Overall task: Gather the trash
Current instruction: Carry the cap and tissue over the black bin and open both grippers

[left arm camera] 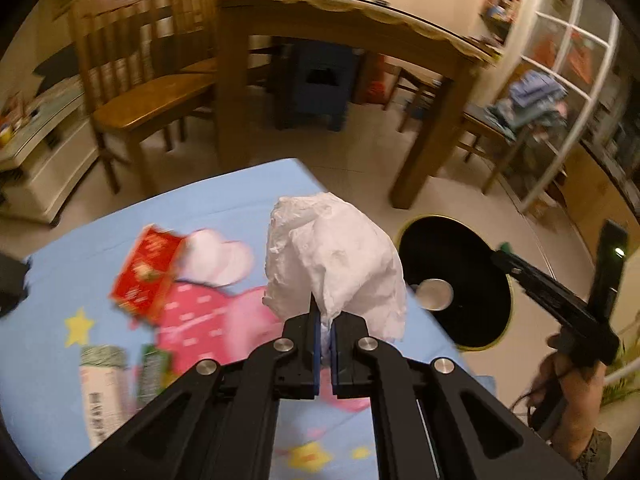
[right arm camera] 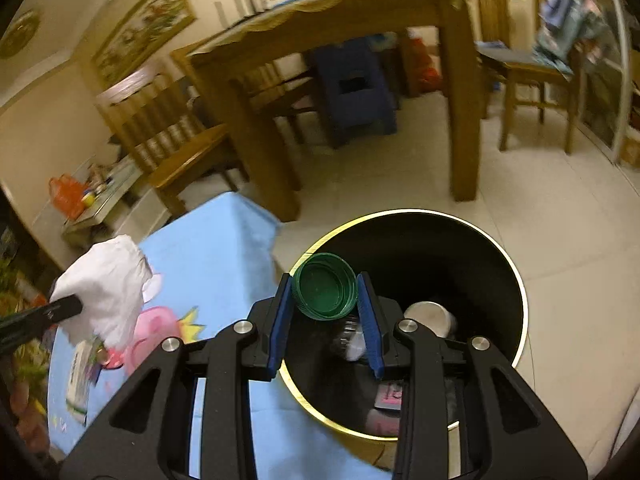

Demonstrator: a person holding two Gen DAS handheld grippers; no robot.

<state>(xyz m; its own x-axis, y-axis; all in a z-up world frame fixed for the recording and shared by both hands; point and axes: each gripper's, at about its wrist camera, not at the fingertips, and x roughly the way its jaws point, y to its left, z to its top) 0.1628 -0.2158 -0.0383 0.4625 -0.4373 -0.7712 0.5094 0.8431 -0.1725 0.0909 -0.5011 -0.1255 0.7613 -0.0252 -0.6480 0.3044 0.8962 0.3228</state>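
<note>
The trash here is a crumpled white paper tissue [left arm camera: 336,256] and a round green plastic bottle cap [right arm camera: 325,286]. The left gripper [left arm camera: 326,320] has its two blue-padded fingers squeezed almost together on the bottom of the tissue. The tissue sticks up above the fingers, over the light blue cartoon tablecloth [left arm camera: 208,200]. In the right wrist view the same tissue [right arm camera: 106,284] shows at the left, lifted off the cloth.

The right gripper [right arm camera: 326,298] holds the green cap between its blue pads [right arm camera: 280,324]. The fingers are partly open, just as wide as the cap, and they touch it on both sides. The open hollow side of the cap faces the camera. The cap hangs over the near left rim of the round black trash bin with a gold edge [right arm camera: 516,280].

The bin stands on the pale tiled floor, just beside the blue cloth. Inside it lie a shiny silver can [right arm camera: 430,318], something clear and crumpled, and a pink thing near the bottom.

On the cloth lie a red snack packet [left arm camera: 146,272], a white and green wrapper [left arm camera: 104,388] and a small green packet [left arm camera: 150,372]. They are blurry. Behind is a wooden dining table [left arm camera: 340,20] with wooden chairs [left arm camera: 144,92] and a blue stool [left arm camera: 316,80] under it.
</note>
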